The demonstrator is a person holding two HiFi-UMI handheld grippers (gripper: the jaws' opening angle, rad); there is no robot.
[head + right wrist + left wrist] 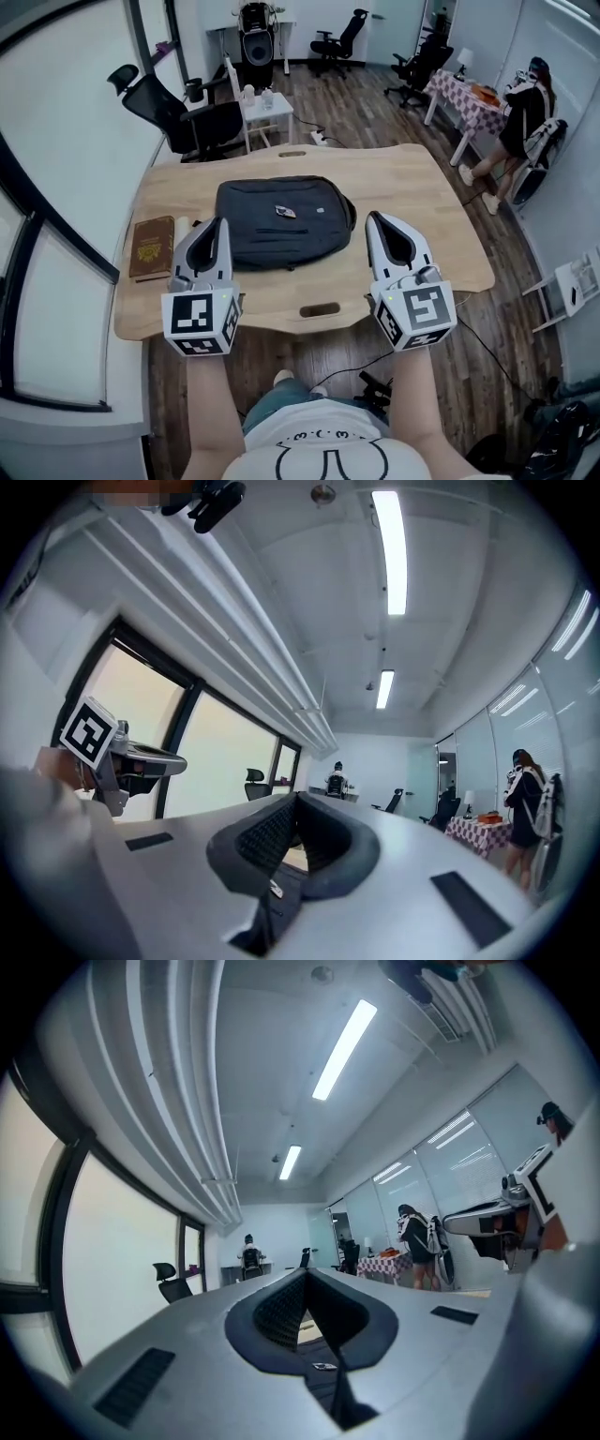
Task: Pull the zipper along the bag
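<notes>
A dark grey bag (283, 220) lies flat in the middle of the wooden table (441, 187), with a small silver zipper pull (285, 211) on its top. My left gripper (222, 225) is held above the table's near left part, shut and empty, its tip just left of the bag. My right gripper (372, 220) is held at the near right, also shut and empty, its tip beside the bag's right end. Both point level across the room. In the left gripper view the jaws (305, 1277) meet at the tips; in the right gripper view (295, 803) they meet too.
A brown book (152, 247) lies at the table's left edge. A black office chair (178, 117) and a small white side table (266, 110) stand behind the table. A person (520, 117) stands at a checkered table (469, 98) at the far right.
</notes>
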